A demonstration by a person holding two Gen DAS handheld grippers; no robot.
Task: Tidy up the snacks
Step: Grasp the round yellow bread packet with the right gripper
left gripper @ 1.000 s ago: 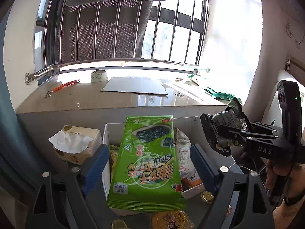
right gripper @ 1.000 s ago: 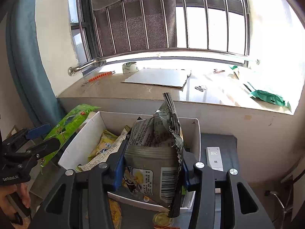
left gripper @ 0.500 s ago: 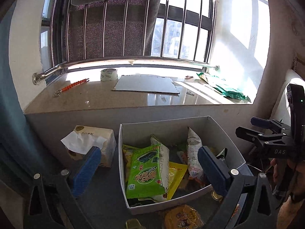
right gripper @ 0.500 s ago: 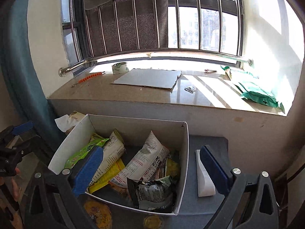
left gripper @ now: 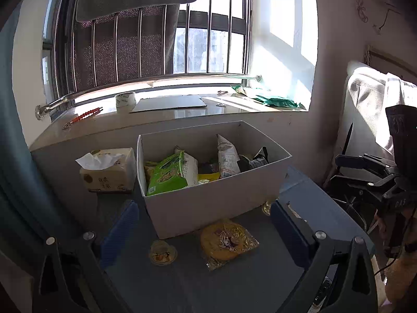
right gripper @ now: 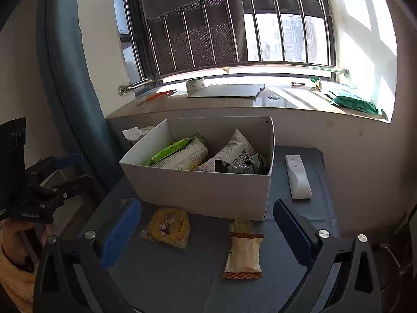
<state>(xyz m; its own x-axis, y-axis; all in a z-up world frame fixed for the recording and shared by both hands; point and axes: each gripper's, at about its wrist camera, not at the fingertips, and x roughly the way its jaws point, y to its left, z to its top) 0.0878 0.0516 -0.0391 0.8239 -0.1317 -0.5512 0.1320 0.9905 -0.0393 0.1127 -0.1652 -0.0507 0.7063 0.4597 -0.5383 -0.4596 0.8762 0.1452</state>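
Observation:
A white cardboard box (left gripper: 208, 203) stands on the dark table, holding several snack packets. Among them are a green packet (left gripper: 166, 174) and a crumpled grey packet (right gripper: 242, 167). In front of the box lie a round yellow snack packet (left gripper: 226, 240), a small jelly cup (left gripper: 163, 254) and a cream packet with brown ends (right gripper: 243, 250). My left gripper (left gripper: 203, 204) hovers open before the box's front wall, with nothing between its pads. My right gripper (right gripper: 206, 203) is also wide open and empty, above the loose packets.
A tissue pack (left gripper: 109, 169) sits left of the box and a white remote (right gripper: 298, 180) lies to its right. Behind is a stone windowsill (right gripper: 234, 104) with tape, cardboard and green bags. A blue curtain (right gripper: 67, 91) hangs at the left. A chair (left gripper: 365, 99) stands at the right.
Both grippers let go: the green packet and the grey packet now lie in the box. Both hands have drawn back from the box and dropped slightly, so the loose snacks show.

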